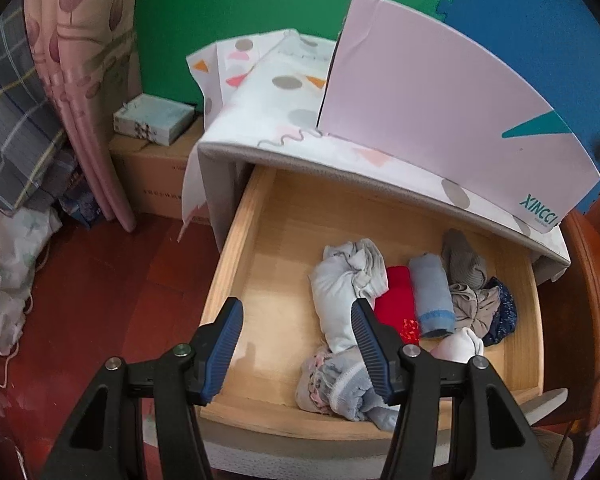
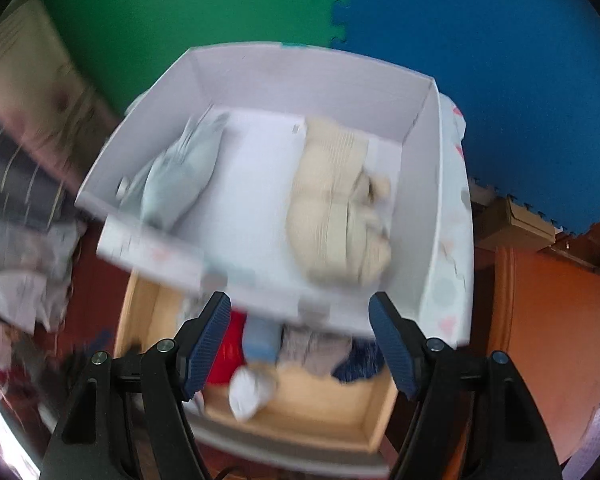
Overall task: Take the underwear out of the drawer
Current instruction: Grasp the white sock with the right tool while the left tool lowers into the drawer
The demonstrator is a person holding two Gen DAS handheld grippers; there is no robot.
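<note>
- We are looking down at the wooden drawer [image 1: 260, 240], which is pulled out of a cabinet with a dotted cloth [image 1: 284, 92] on top.
- The rolled underwear is lying in the right half of the drawer: a pale blue roll [image 1: 340, 292], a red one [image 1: 398, 300], a blue one with a bright hem [image 1: 430, 296], a grey ribbed one [image 1: 464, 260] and a dark speckled one [image 1: 504, 312].
- Our left gripper [image 1: 298, 322] is hanging over the drawer's front with its jaws partly apart and nothing between them.
- Its right finger [image 1: 370, 336] is just in front of the pale blue roll.
- A pink box [image 2: 260, 200] is sitting on the cabinet above the drawer, with a beige piece [image 2: 336, 208] and a grey-green piece [image 2: 180, 176] inside.
- Our right gripper [image 2: 300, 336] is hanging in front of the pink box, jaws wide and holding nothing; this view is blurry.
</note>
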